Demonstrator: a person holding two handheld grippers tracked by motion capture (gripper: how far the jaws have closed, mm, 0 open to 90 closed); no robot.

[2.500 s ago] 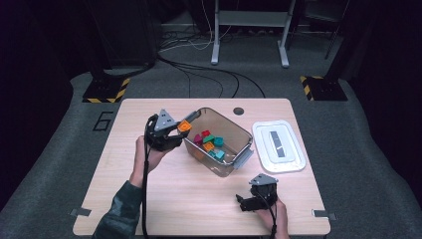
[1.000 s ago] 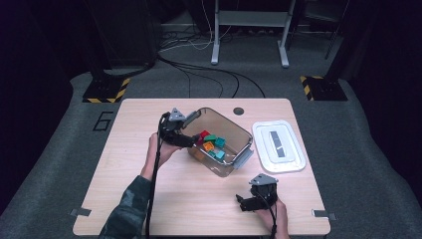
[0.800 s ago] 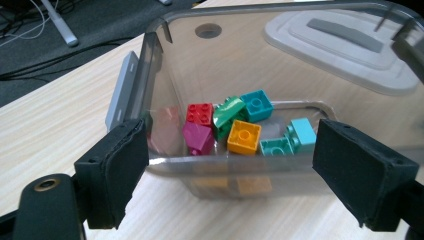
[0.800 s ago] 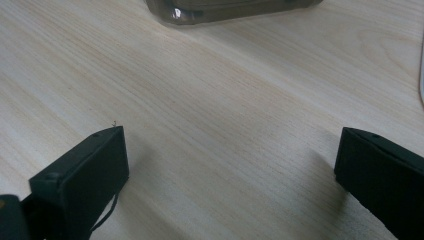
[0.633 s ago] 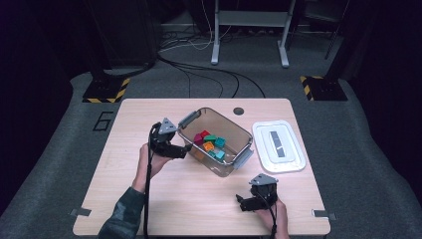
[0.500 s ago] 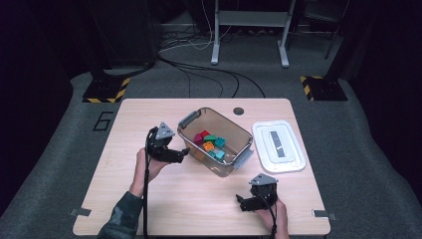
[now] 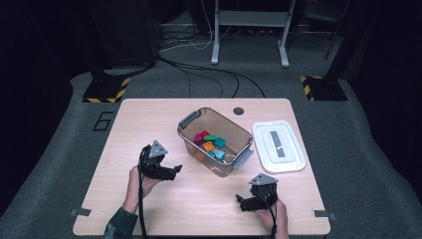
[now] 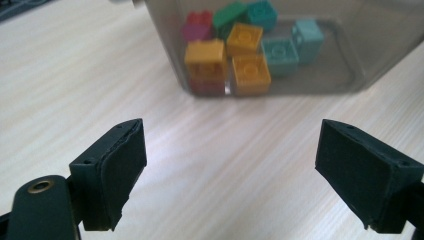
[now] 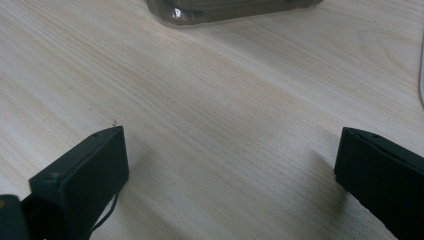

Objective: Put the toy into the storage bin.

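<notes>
clear plastic bin with grey handles (image 7: 238, 130): 1 | white rectangular plastic lid (image 7: 278, 146): 1 | orange toy bricks (image 8: 243, 37): 3 | teal toy bricks (image 8: 280, 53): 3 | green toy brick (image 8: 228, 13): 1 | red toy bricks (image 8: 200, 19): at least 1, others hard to tell apart | handheld black two-jaw grippers (image 7: 175, 170): 2

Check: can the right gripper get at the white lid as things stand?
Probably yes. The right gripper rests open and empty on the table, and the white lid lies flat just beyond it, beside the clear bin. Only bare tabletop lies between them.
</notes>
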